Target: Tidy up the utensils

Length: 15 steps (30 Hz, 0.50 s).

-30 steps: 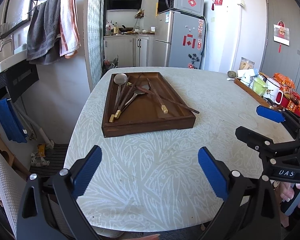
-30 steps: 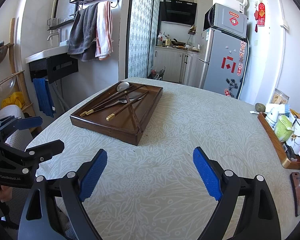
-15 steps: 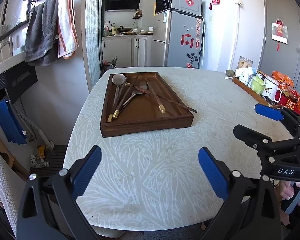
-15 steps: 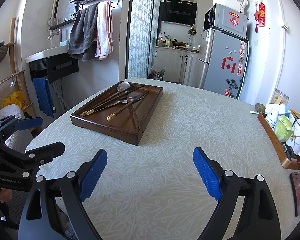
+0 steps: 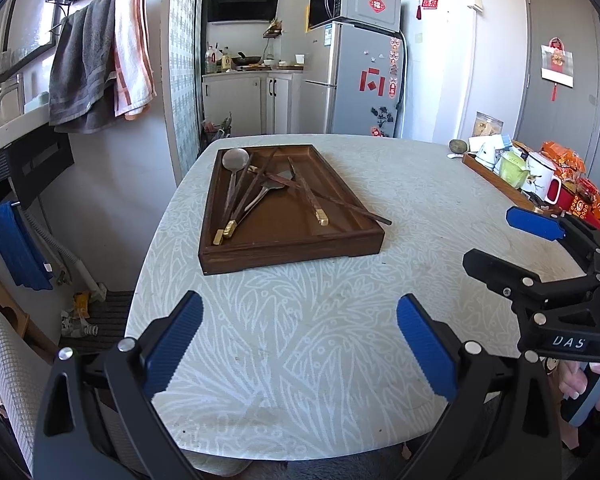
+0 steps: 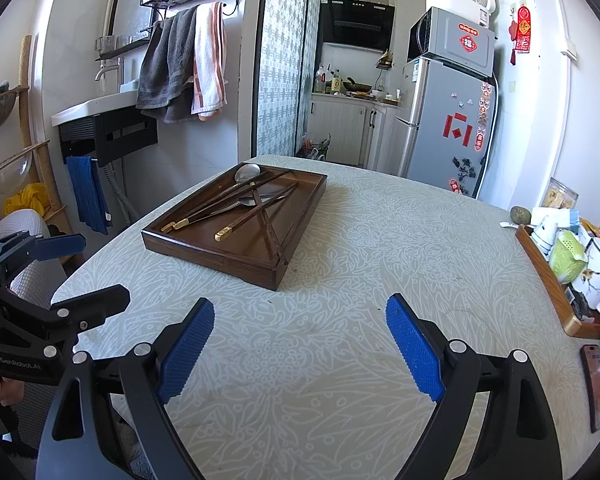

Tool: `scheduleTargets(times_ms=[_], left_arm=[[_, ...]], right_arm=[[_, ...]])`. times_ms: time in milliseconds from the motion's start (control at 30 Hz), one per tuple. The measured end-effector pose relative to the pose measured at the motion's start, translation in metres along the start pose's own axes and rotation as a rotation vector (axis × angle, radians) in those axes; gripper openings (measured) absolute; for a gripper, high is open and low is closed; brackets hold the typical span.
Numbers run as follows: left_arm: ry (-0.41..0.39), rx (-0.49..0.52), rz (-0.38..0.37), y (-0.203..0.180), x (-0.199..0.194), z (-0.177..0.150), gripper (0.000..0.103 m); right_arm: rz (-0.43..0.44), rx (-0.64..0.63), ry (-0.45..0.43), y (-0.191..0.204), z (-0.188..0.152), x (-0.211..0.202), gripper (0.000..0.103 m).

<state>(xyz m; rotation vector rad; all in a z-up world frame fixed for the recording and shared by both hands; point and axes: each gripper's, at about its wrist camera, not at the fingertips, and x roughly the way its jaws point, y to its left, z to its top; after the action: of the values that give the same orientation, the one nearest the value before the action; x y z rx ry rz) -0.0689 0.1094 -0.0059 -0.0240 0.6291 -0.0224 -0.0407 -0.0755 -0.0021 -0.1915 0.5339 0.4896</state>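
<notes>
Black gripper (image 5: 298,350), ribbed blue pads (image 5: 426,347)

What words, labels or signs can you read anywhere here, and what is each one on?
"DAS": on the right hand-held gripper, seen in the left wrist view.
"GenRobot.AI": on the left hand-held gripper, seen in the right wrist view.
"福": red sticker on the microwave.
Fridge stickers, red wall ornament and door hanging: too small or blurred to read.
</notes>
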Motion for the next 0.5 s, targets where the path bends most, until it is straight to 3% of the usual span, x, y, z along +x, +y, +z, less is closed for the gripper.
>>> scheduleTargets(times_ms=[500], left_arm=[[-0.001,0.003,0.002,0.0007,0.0003,-0.0001,0.099]], right_arm=[[0.001,-0.001,0.000,-0.0003,-0.0002,-0.0001,0.089]])
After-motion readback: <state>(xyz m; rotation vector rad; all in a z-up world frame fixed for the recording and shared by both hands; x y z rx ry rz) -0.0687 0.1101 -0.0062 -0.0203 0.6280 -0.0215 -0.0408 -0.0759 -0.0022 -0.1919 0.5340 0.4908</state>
